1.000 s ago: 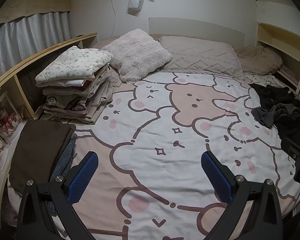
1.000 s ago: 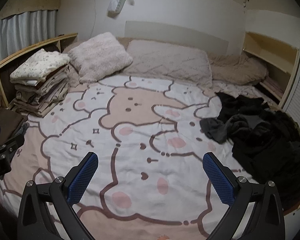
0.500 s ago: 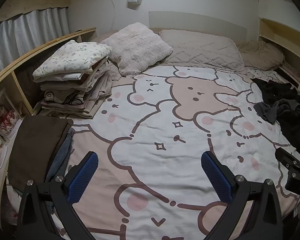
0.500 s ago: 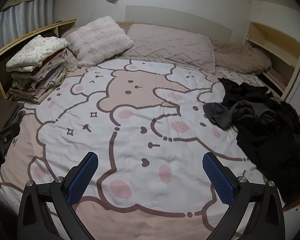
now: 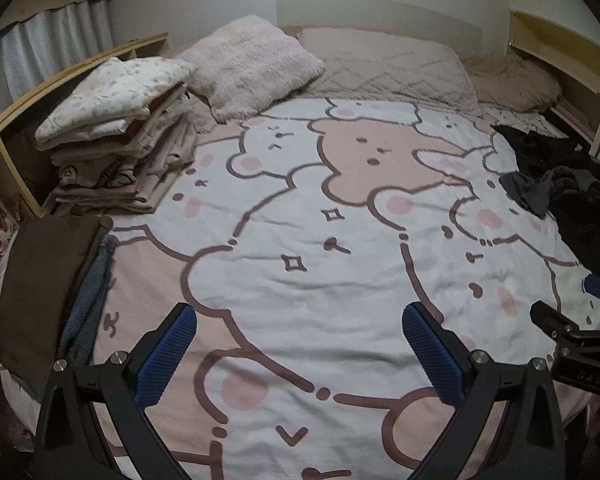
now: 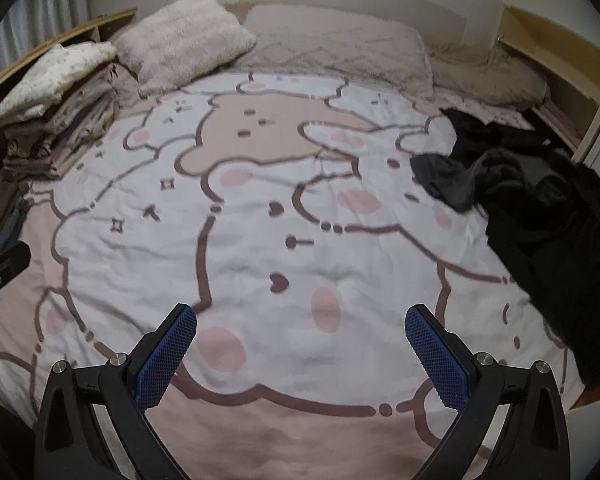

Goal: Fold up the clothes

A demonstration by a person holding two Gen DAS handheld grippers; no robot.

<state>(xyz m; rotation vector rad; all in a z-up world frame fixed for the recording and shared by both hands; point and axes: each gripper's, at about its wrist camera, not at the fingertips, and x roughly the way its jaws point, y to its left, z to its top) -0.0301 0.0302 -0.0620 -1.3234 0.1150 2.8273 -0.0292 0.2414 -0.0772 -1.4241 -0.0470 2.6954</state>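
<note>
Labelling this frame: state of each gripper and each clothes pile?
left gripper: open, empty, above the bedspread
right gripper: open, empty
dark clothes heap: crumpled, unfolded
light stack: folded
brown and blue pile: folded flat

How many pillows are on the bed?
3 that I can see: a fluffy pillow by the folded stack, a long quilted pillow in the middle, and a beige pillow at the right. Others may be hidden.
</note>
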